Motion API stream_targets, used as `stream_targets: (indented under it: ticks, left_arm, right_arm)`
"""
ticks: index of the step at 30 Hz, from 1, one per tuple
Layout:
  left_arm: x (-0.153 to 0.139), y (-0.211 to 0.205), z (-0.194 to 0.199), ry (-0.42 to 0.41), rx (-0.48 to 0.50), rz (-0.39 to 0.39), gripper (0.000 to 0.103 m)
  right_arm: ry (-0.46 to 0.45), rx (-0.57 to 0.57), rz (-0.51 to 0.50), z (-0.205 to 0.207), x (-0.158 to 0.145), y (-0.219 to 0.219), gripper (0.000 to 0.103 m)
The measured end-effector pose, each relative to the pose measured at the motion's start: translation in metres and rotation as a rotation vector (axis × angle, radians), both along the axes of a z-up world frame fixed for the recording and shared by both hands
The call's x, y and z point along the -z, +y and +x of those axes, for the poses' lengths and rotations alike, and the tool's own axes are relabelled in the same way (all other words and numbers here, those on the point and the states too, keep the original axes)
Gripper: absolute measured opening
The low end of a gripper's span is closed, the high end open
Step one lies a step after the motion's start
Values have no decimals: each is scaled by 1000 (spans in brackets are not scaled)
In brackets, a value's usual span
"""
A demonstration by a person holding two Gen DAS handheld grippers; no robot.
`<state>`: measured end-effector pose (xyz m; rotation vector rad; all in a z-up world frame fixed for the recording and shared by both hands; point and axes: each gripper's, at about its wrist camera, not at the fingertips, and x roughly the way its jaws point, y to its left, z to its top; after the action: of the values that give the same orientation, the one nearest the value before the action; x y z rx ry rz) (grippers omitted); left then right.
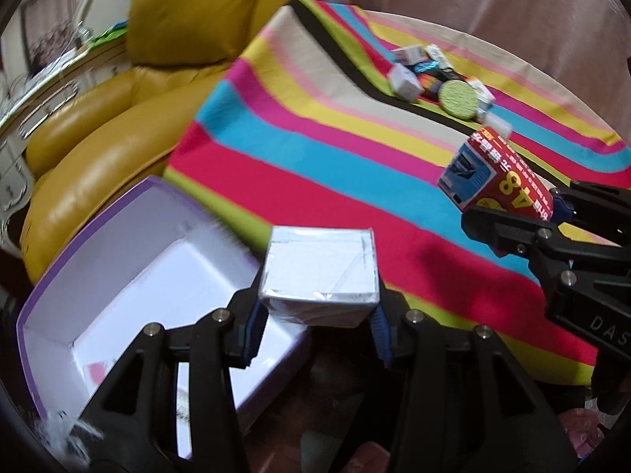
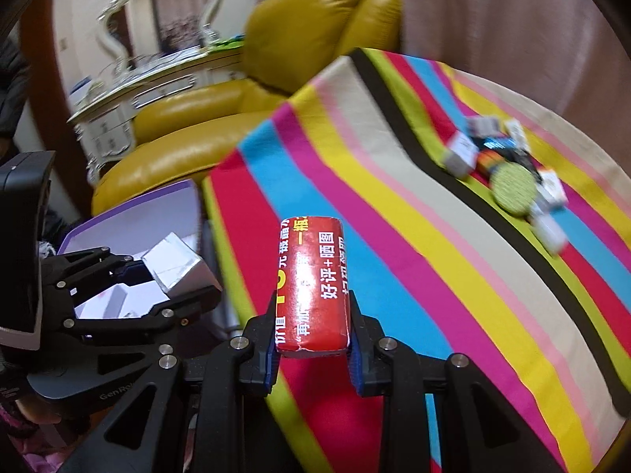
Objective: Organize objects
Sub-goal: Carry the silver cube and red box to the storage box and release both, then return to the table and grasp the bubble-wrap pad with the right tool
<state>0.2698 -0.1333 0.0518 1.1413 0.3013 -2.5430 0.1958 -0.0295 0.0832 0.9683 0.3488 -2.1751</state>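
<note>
Left tool [image 1: 317, 311] holding silver box [image 1: 319, 272], right tool [image 2: 311, 339] holding red box [image 2: 311, 287]; should release squarely over purple tray [image 1: 43, 295] at 8 o'clock.

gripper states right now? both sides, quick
Left gripper: closed on the silver-white box, held near the open purple box.
Right gripper: closed on the red box, above the striped cloth.

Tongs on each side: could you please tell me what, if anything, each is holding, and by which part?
Left tongs clamp the silver box by its near end's two sides. Right tongs clamp the red box the same way.
</note>
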Motion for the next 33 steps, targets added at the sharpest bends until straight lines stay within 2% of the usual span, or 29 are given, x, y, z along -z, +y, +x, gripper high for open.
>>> stream_targets:
  ticks: [5, 13, 20, 25, 26, 27, 28, 29, 30, 33]
  left_arm:
    - [8, -38, 41, 10, -112, 53, 49]
    - [16, -89, 107, 27, -310, 83, 49]
    - [20, -116, 128, 35, -405, 74, 49]
    - [16, -127, 135, 50, -469, 32, 51]
    - [17, -129, 135, 50, -501, 20, 61]
    - [17, -132, 137, 47, -540, 13, 81]
    - [17, -135, 138, 48, -575, 15, 88]
    - [16, -136, 139, 55, -592, 18, 92]
    - [15, -134, 139, 69, -606, 23, 92]
    - [12, -125, 126, 78, -565, 37, 92]
  right_arm:
    - [14, -112, 29, 14, -1, -46, 29]
    - [29, -289, 69, 49, 5, -108, 29]
    - [45, -432, 97, 77, 11, -157, 29]
    - [40, -447, 90, 79, 19, -174, 29]
    - [28, -437, 66, 76, 19, -175, 30]
    - [19, -435, 39, 75, 18, -176, 32]
    - [8, -438, 20, 71, 18, -176, 36]
    - [-4, -436, 24, 69, 20, -177, 47]
    - [-1, -421, 43, 65, 21, -175, 51]
    - [48, -376, 54, 56, 16, -155, 52]
